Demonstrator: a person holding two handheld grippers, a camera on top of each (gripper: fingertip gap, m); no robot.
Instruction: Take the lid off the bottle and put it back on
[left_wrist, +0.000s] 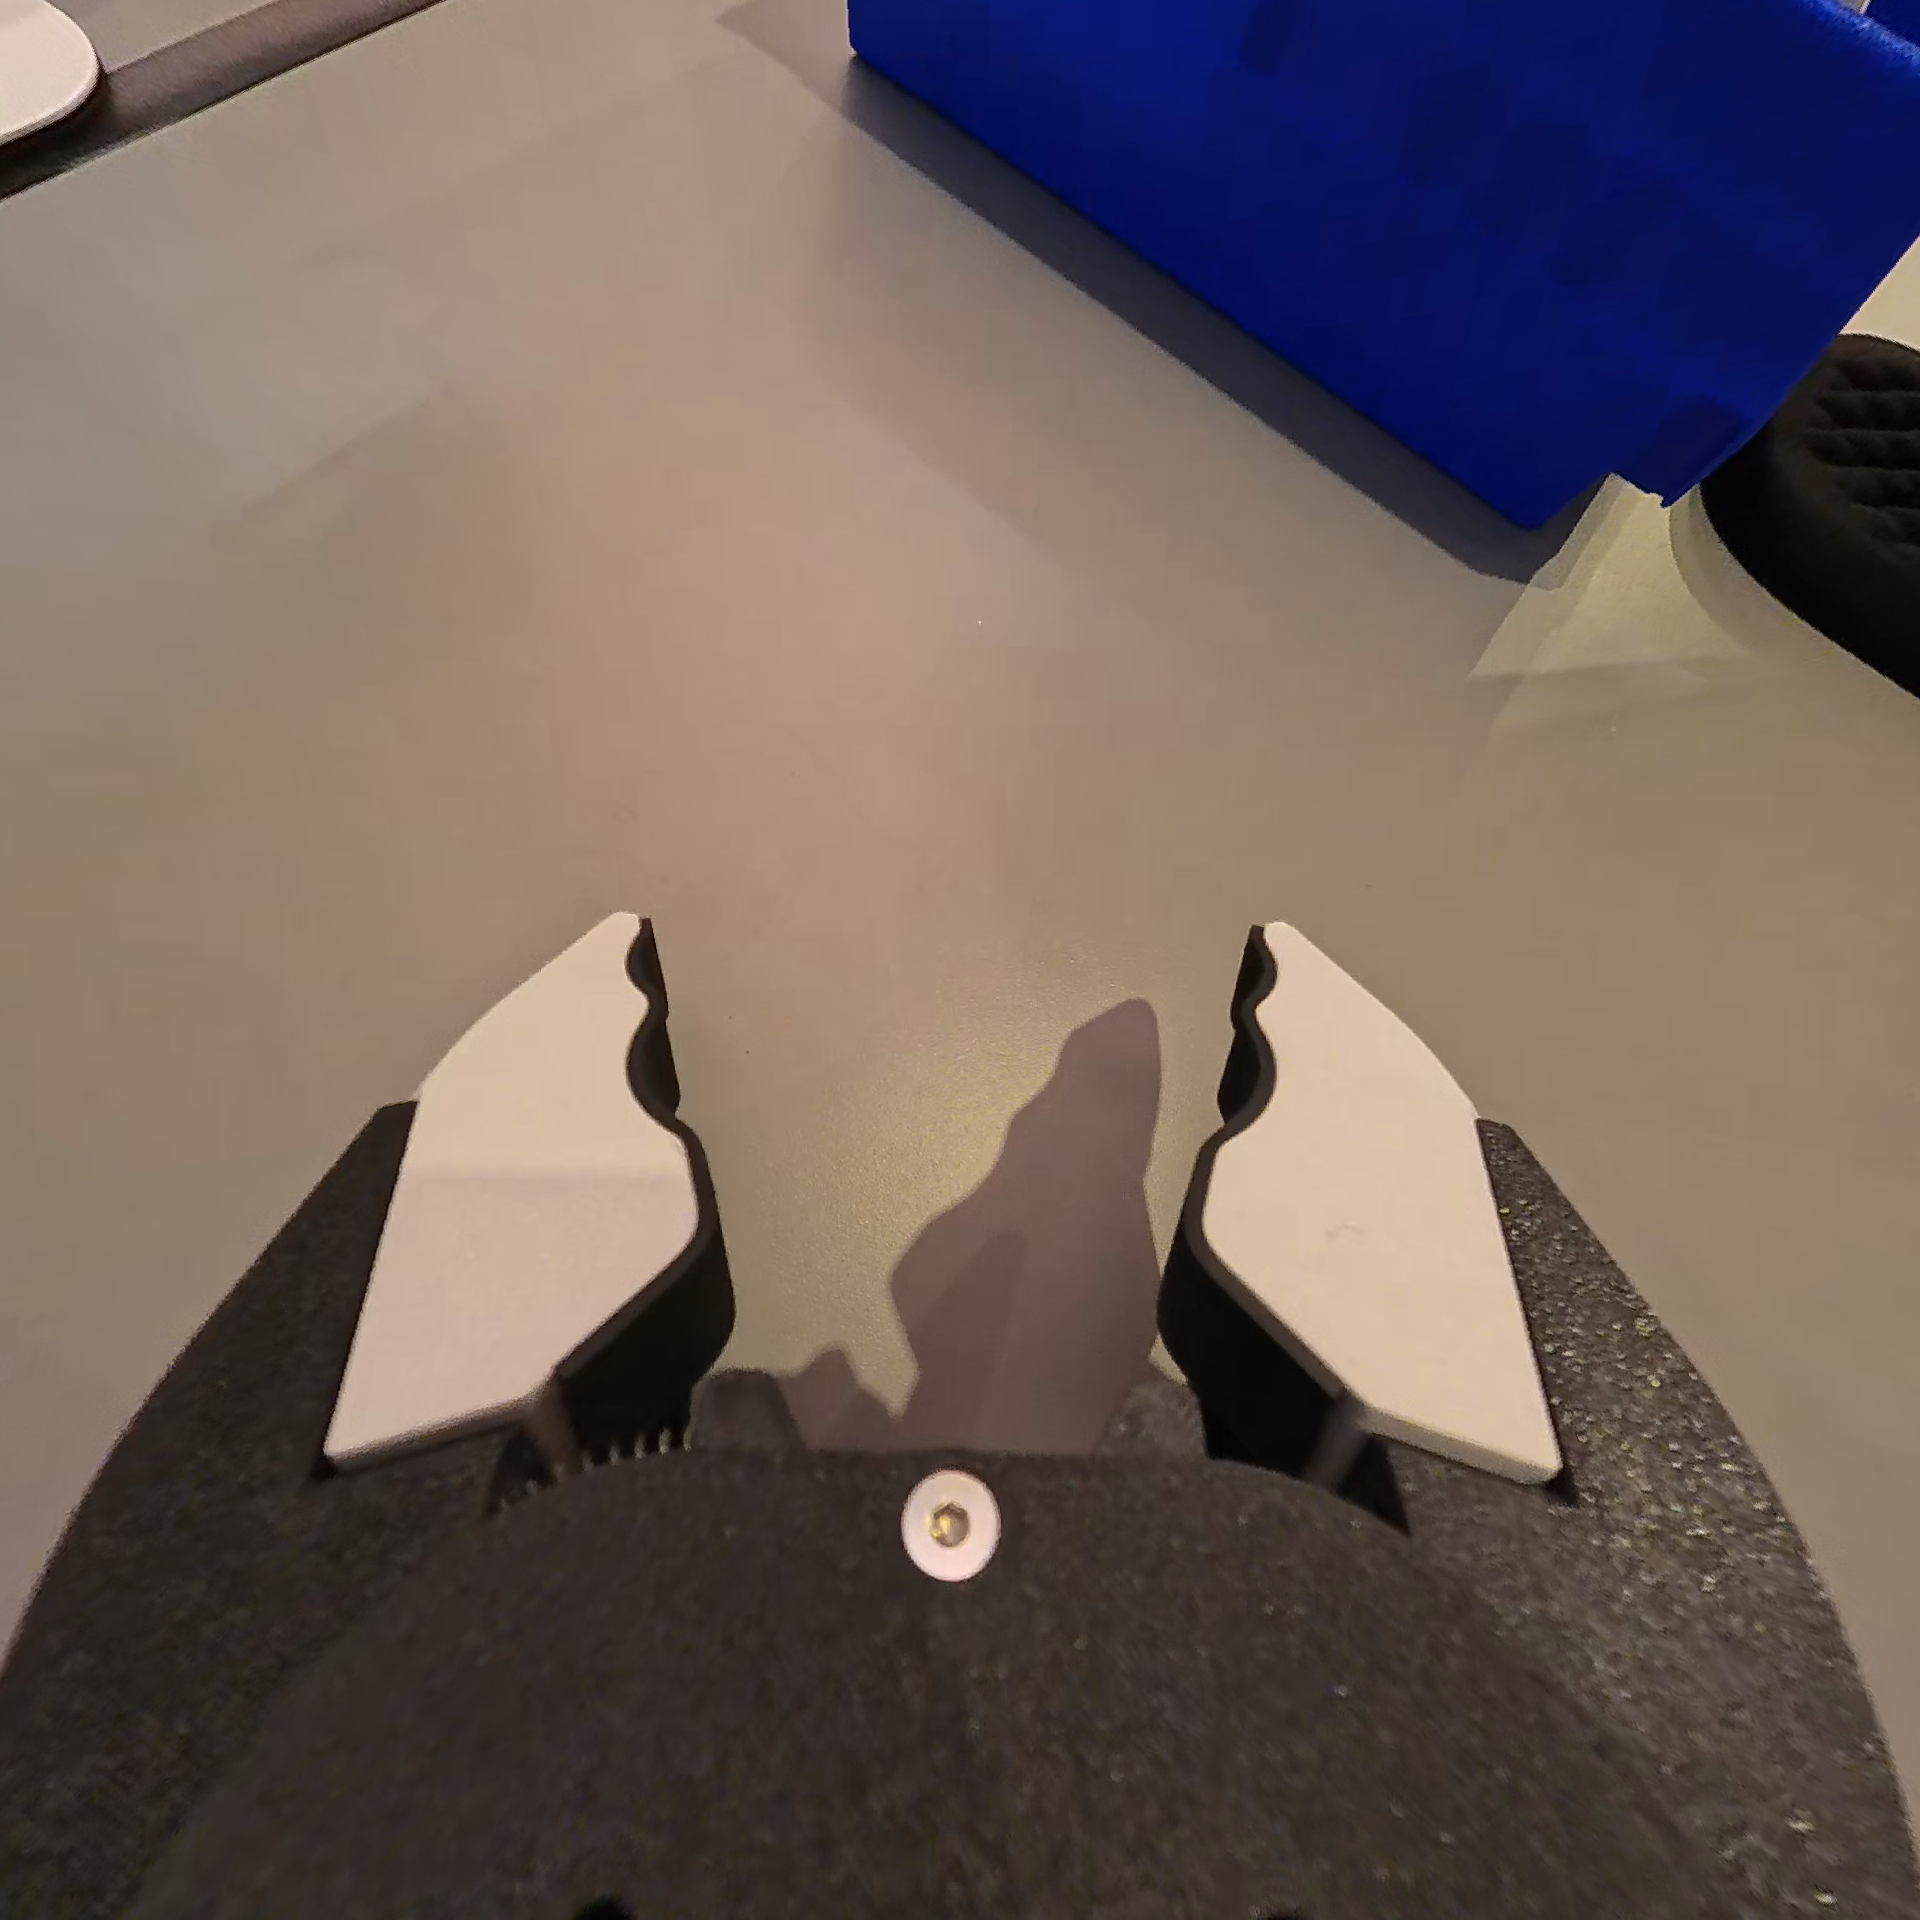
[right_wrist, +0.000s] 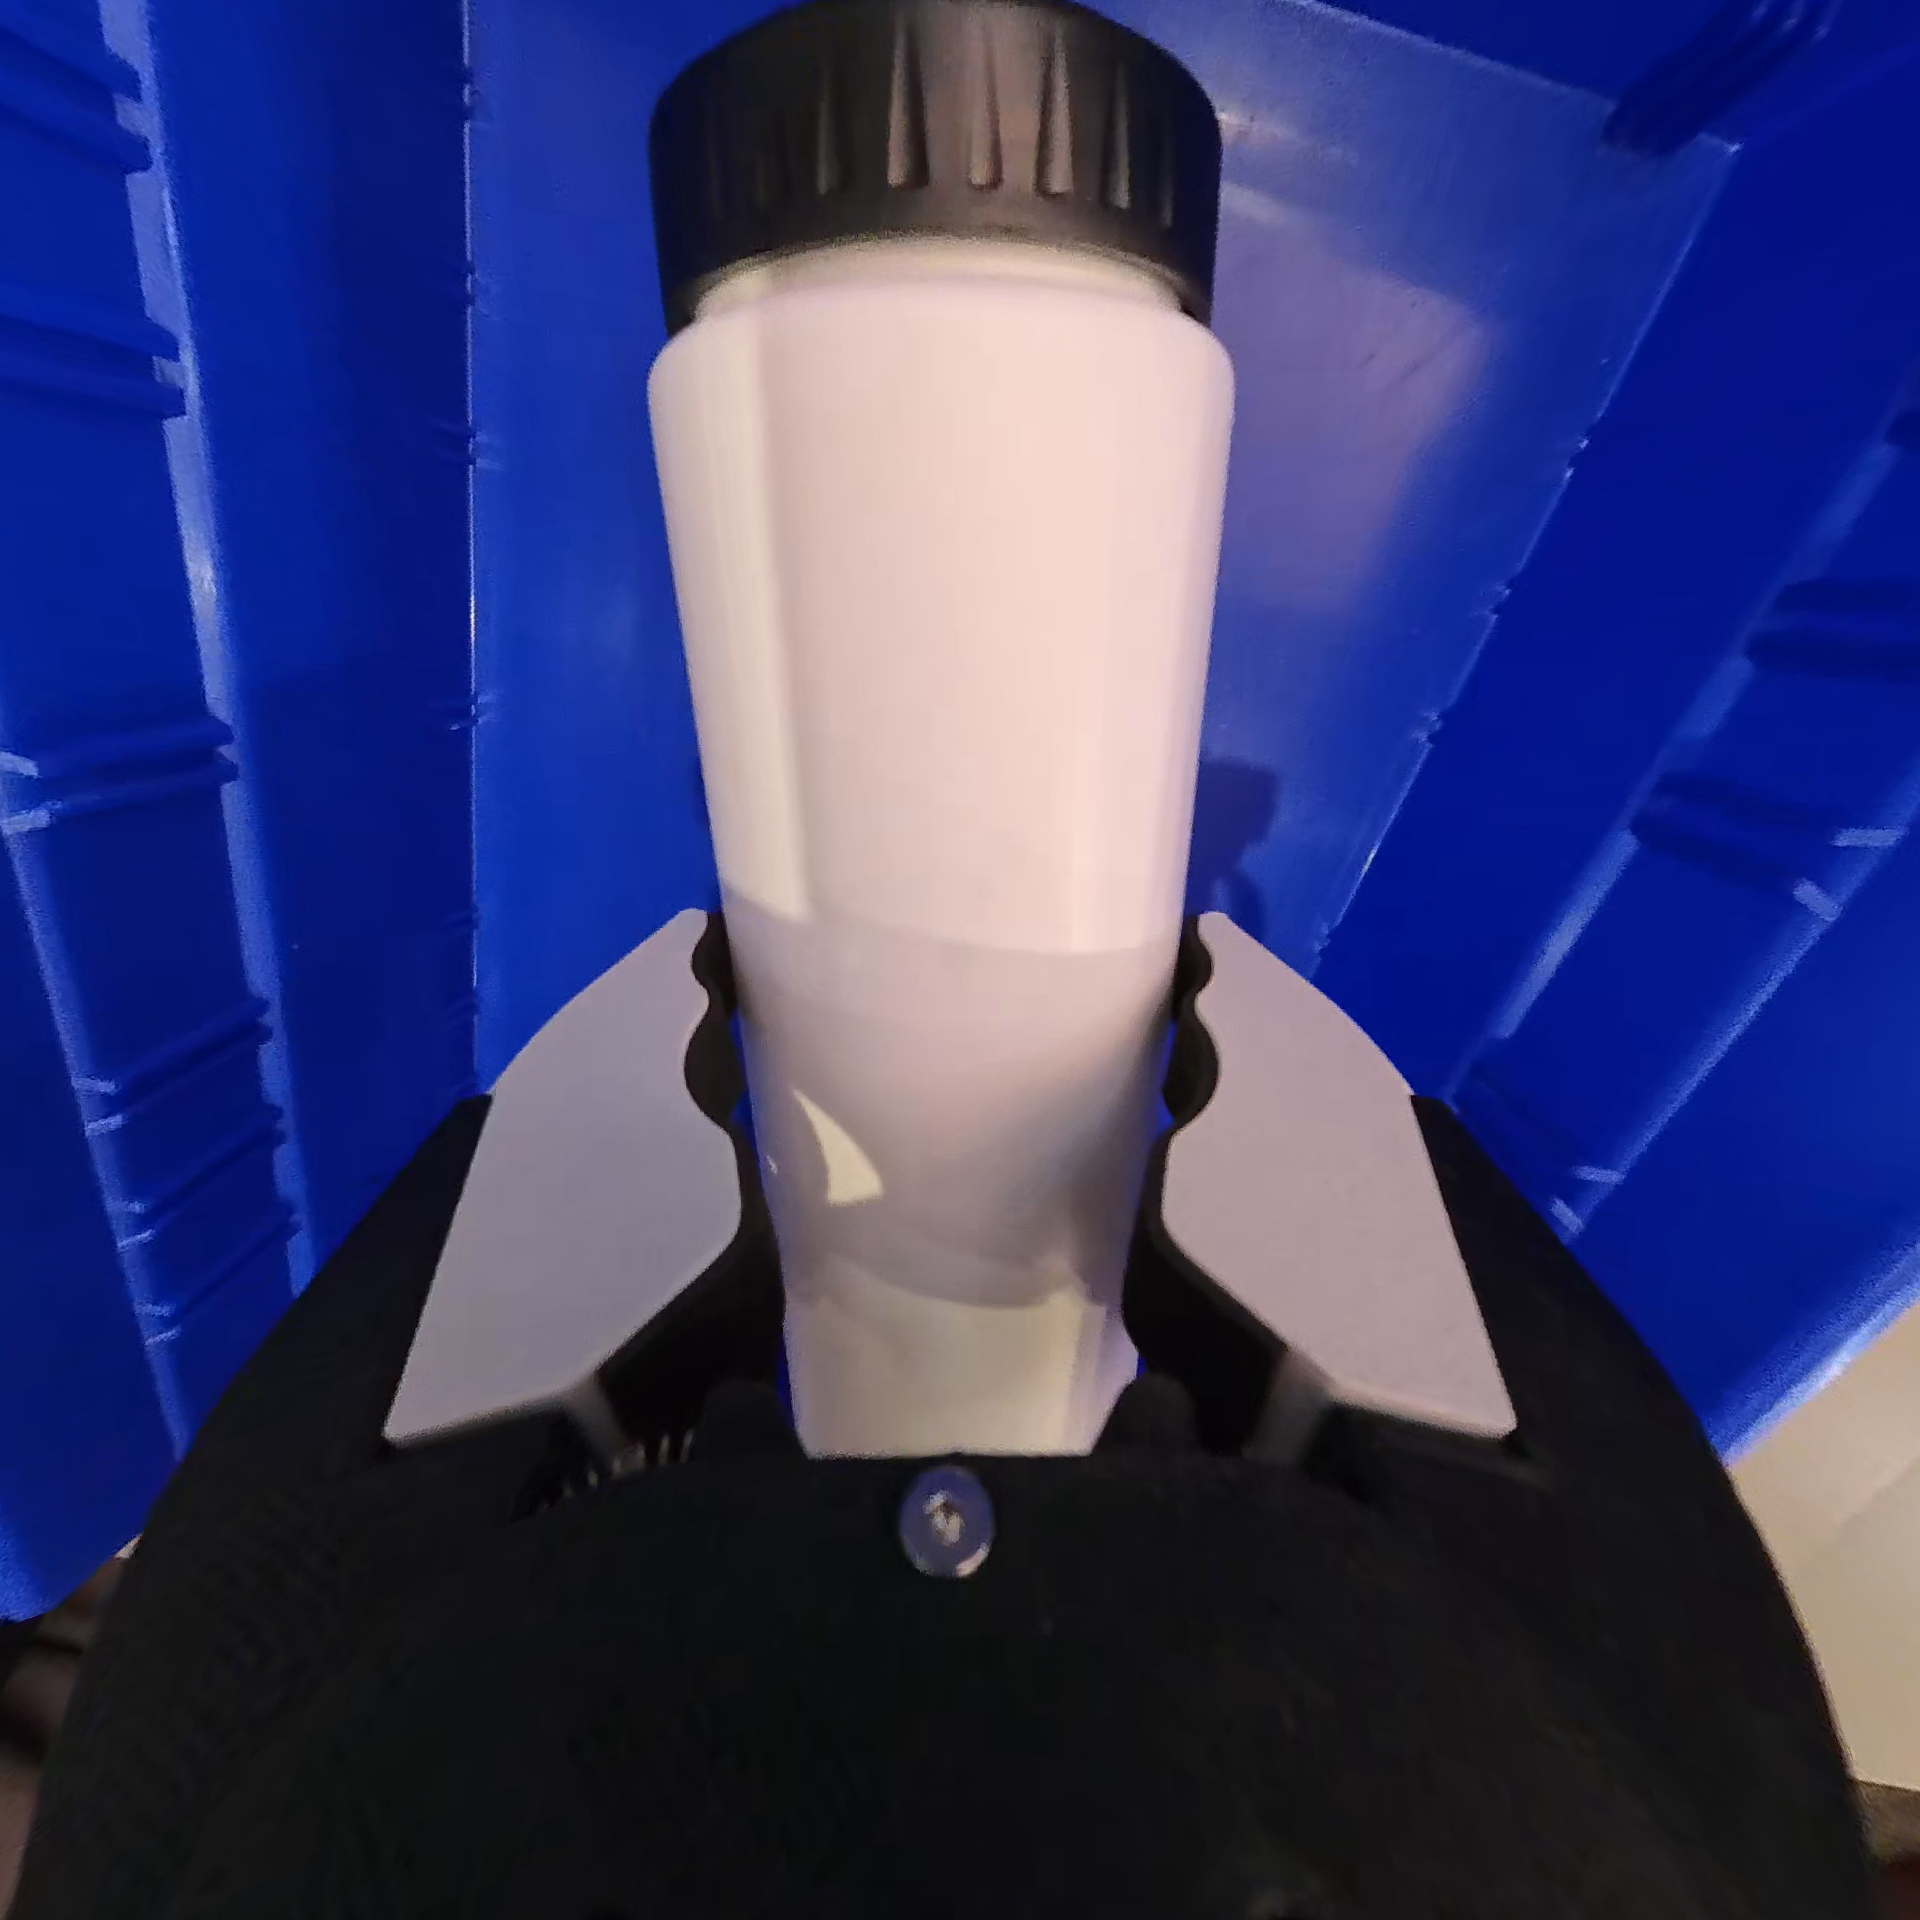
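White plastic, smooth and probably a little slick, makes up the bottle (right_wrist: 935, 644); it looks light and stiff, though whether it holds anything cannot be told. Its lid (right_wrist: 930, 177) is black, ribbed round the rim and seated on the neck, so the ribs are the natural place to take hold for twisting, while the lower body is the place to steady it.

On the left, the left gripper (left_wrist: 951, 935) hangs over the grey table (left_wrist: 623, 571), released, its jaws wide apart with nothing between them. The blue bin (left_wrist: 1455, 208) stands toward the table's far right corner, and a black mesh object (left_wrist: 1849, 499) lies beyond the right edge.

On the right, the right gripper (right_wrist: 951, 940) is clenched on the bottle's lower body, both pads touching its sides, the bottle inside or just before the bin's ribbed walls.

Only the left view shows the table and bin from outside; only the right view shows bottle, lid and bin interior.
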